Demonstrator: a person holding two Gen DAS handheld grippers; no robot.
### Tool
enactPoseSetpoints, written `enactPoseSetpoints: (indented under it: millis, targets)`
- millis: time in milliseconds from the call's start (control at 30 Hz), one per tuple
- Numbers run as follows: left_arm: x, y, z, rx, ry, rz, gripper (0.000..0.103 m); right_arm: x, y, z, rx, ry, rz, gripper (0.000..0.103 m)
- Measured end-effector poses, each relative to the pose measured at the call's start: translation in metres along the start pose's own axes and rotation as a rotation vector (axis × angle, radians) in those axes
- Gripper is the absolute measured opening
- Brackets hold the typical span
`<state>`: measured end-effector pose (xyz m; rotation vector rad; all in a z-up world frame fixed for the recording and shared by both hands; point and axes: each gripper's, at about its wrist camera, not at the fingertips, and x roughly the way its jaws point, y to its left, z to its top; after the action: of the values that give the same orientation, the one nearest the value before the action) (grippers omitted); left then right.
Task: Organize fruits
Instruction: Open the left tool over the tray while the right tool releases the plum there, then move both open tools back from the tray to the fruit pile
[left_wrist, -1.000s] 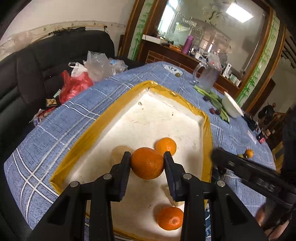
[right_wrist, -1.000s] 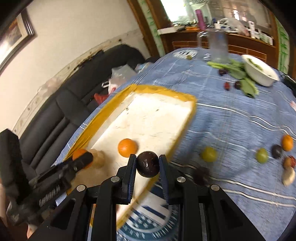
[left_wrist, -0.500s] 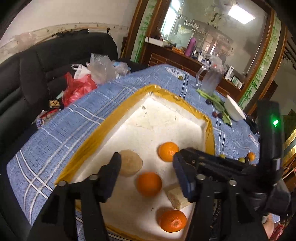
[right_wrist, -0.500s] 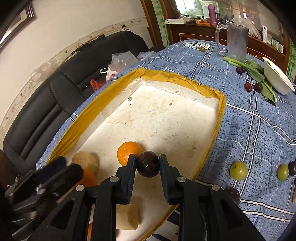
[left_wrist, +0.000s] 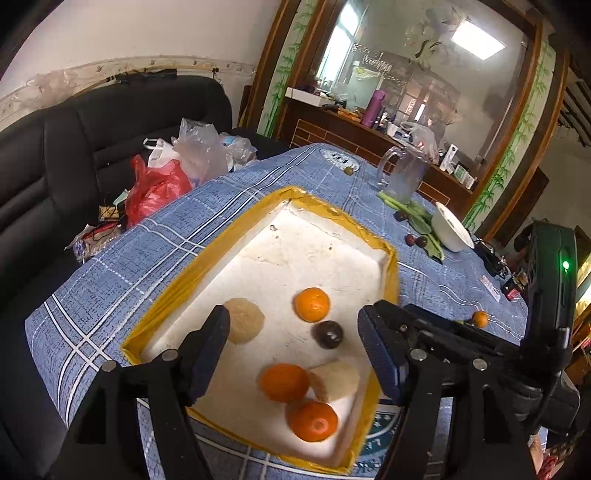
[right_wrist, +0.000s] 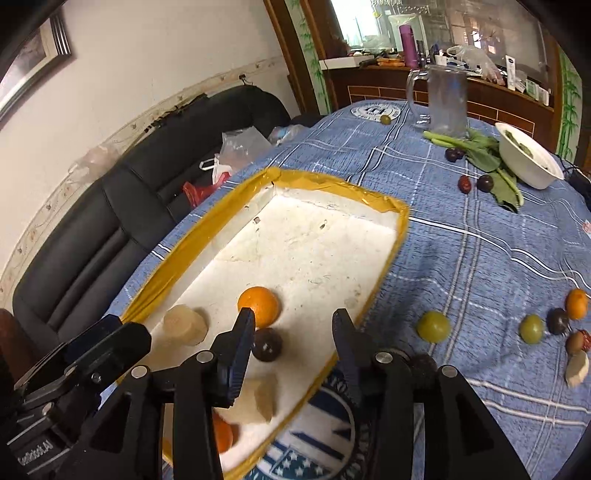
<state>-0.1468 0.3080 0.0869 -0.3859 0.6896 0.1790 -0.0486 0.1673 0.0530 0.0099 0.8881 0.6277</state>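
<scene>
Plum (right_wrist: 266, 344) in tray (right_wrist: 328, 184), right tool (right_wrist: 293, 332) opening.

White foam tray (left_wrist: 373, 251) with yellow-taped rim is lying flat ahead of the fingers. Dark plum (right_wrist: 266, 344) is resting on the tray floor just beside the right gripper's left finger (right_wrist: 240, 347), untouched by the pads. Orange (right_wrist: 258, 306) is sitting just beyond that fingertip. Two more oranges (left_wrist: 285, 382) (left_wrist: 313, 421) and a pale peeled chunk (left_wrist: 334, 380) are clustering between the left gripper's fingers; a second pale piece (left_wrist: 243, 320) is lying beside its left fingertip.
</scene>
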Motion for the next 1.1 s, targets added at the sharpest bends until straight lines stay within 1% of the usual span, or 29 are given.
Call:
enactPoseSetpoints:
  millis: [100, 233, 267, 333, 567, 633, 700, 767, 900, 1100]
  targets:
    - [-0.013, -0.011, -0.002, 0.029, -0.022, -0.003, 0.077, -0.02, -0.006, -0.012, 0.005, -0.018, -0.016, 0.048]
    - [-0.027, -0.032, -0.009, 0.091, -0.048, -0.006, 0.078, -0.048, -0.021, -0.033, 0.028, -0.043, -0.044, 0.053]
    - [-0.03, -0.036, -0.011, 0.102, -0.051, -0.009, 0.08, -0.053, -0.024, -0.036, 0.031, -0.046, -0.052, 0.053]
    - [-0.035, -0.048, -0.015, 0.135, -0.056, -0.019, 0.082, -0.067, -0.035, -0.049, 0.045, -0.056, -0.088, 0.053]
    - [-0.05, -0.085, -0.03, 0.243, -0.063, -0.042, 0.082, -0.099, -0.078, -0.081, 0.116, -0.051, -0.162, 0.055]
    - [-0.054, -0.092, -0.033, 0.263, -0.067, -0.04, 0.083, -0.108, -0.093, -0.089, 0.141, -0.053, -0.188, 0.055]
    - [-0.055, -0.096, -0.035, 0.278, -0.072, -0.037, 0.087, -0.115, -0.104, -0.093, 0.161, -0.057, -0.202, 0.055]
    - [-0.056, -0.102, -0.038, 0.299, -0.077, -0.025, 0.088, -0.122, -0.116, -0.097, 0.184, -0.061, -0.22, 0.055]
    - [-0.051, -0.106, -0.039, 0.321, -0.07, 0.0, 0.088, -0.133, -0.133, -0.103, 0.214, -0.069, -0.242, 0.055]
    - [-0.035, -0.099, -0.037, 0.291, -0.038, 0.023, 0.088, -0.149, -0.162, -0.107, 0.241, -0.083, -0.304, 0.055]
